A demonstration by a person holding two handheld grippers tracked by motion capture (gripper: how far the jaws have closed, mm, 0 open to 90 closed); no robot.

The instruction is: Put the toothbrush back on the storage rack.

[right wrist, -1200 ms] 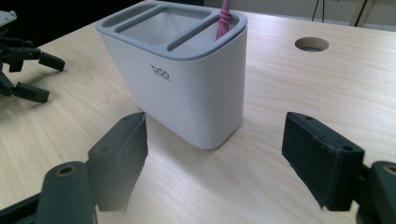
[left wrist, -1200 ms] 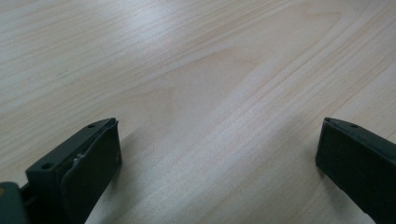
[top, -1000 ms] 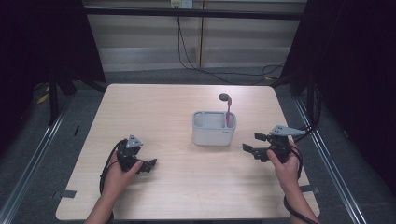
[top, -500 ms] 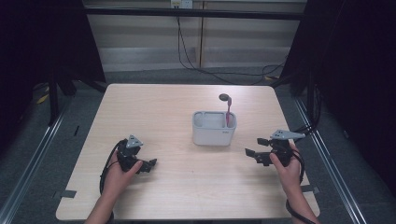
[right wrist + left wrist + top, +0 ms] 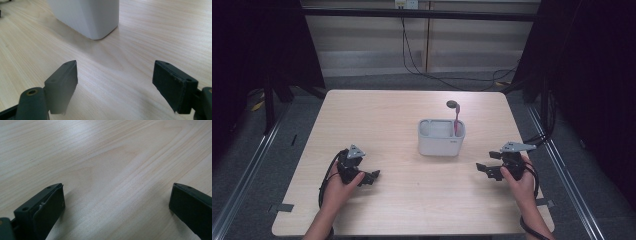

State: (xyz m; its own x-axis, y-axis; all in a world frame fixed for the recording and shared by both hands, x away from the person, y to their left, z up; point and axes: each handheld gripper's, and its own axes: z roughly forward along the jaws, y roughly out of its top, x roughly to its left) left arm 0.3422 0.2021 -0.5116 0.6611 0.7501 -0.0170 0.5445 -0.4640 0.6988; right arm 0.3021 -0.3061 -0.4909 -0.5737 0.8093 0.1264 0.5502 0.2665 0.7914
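A: Two grippers are shown low over the table [image 5: 412, 210]. How are the jaws set?

B: Both pairs are spread wide, and nothing is held between them. In the left gripper view, bare wood grain is seen between the jaws of the left gripper [image 5: 116, 202]. In the right gripper view, bare tabletop is likewise seen between the jaws of the right gripper [image 5: 115, 82].

A: Where are the grippers placed in the high view?

B: The left gripper [image 5: 371, 177] is held near the front left of the table, with its jaws turned toward the middle. The right gripper [image 5: 484, 171] is held near the front right, with its jaws also turned inward. Each is gripped by a hand entering from the bottom edge.

A: Where is the white container found?

B: The white container [image 5: 441, 137] is placed upright near the table's centre, well apart from the left gripper and nearer the right one. Its lower corner [image 5: 95, 17] is seen ahead of the right jaws, untouched. A pink brush [image 5: 456, 120] is stood upright in its right-hand compartment, with the dark head raised above the rim.
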